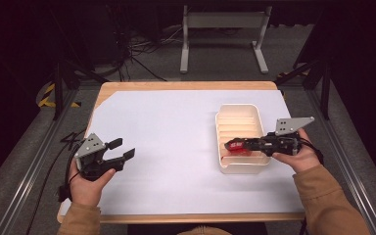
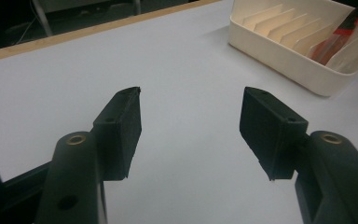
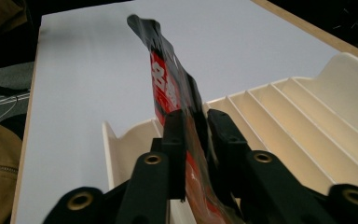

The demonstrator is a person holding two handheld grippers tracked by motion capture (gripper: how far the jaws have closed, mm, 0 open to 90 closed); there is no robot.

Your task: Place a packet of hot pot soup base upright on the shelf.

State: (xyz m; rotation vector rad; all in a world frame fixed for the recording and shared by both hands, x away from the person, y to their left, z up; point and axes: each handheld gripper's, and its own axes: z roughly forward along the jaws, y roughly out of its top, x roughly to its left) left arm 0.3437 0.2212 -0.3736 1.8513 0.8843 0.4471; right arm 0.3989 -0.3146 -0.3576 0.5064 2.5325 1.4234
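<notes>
The surface (image 1: 176, 132) is covered by a white sheet with a wooden edge showing along its far side; a cream tray (image 1: 223, 147) with slanted dividers sits toward three o'clock on it. The right tool (image 1: 236, 145) reaches into the tray from the three o'clock side, held in the person's right hand (image 1: 303, 156); its jaws are clamped on a red and black packet (image 1: 235, 147), which hangs over the tray's near slots. In the right gripper view the packet (image 3: 168, 93) stands on edge between the two black jaws, rising past them above the tray's wall (image 3: 114, 149). The left tool (image 1: 122, 149) is at about eight o'clock, well apart from the tray, held in the left hand (image 1: 85, 183); its jaws stand wide apart with nothing between them, and in the left gripper view they frame bare white sheet, with the tray (image 2: 279, 51) at one o'clock.
</notes>
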